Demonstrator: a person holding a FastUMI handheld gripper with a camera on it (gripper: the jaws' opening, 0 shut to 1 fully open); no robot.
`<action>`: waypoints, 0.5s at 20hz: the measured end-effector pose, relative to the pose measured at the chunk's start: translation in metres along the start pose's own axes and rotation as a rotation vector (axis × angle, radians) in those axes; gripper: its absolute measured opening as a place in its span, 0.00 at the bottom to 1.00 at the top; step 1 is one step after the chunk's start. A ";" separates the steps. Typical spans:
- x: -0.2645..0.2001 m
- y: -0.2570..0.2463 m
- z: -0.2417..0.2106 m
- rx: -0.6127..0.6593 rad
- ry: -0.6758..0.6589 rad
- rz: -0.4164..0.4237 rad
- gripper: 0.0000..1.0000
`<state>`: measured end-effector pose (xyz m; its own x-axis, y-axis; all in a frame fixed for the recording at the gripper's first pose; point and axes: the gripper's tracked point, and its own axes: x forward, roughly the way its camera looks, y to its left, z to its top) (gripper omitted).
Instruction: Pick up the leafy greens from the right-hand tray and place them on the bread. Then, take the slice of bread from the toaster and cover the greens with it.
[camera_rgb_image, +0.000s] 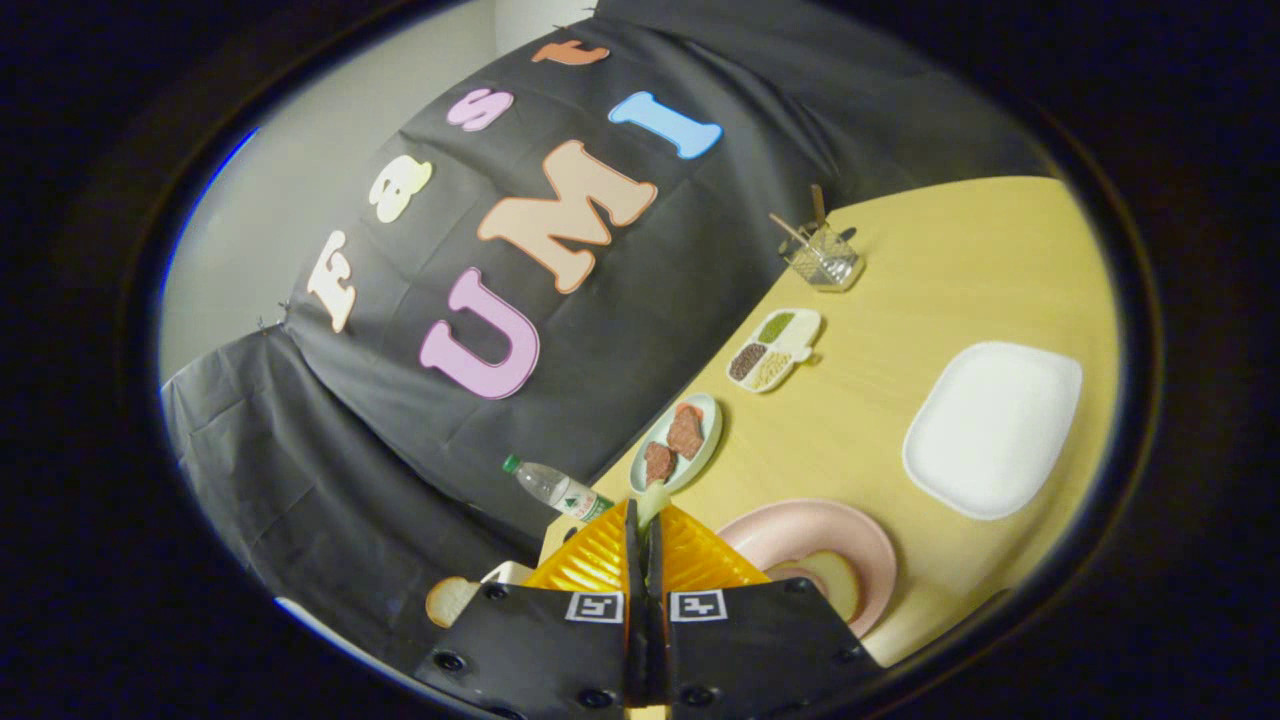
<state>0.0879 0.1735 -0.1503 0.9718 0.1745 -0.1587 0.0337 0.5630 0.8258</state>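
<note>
Between the nearly closed tongs (645, 525) a pale leafy green (651, 500) is pinched, above the pink plate (790, 535).

A pale yellow wooden table (930, 260) extended beyond the jaws and to one side of them, its surface evenly lit. A black cloth (640, 330) hung in folds as the booth's wall, well beyond the jaws and along the table's far edge. Behind the cloth's upper margin stood a plain off-white room wall (330, 160). A thin strip of bluish light (215, 190) bordered that wall.
</note>
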 end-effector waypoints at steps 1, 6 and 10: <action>0.004 -0.003 -0.008 0.004 0.003 -0.010 0.03; 0.013 -0.040 -0.031 -0.032 0.002 -0.118 0.03; 0.012 -0.070 -0.028 -0.061 -0.015 -0.208 0.05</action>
<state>0.0902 0.1588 -0.2250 0.9486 0.0377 -0.3144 0.2206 0.6335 0.7416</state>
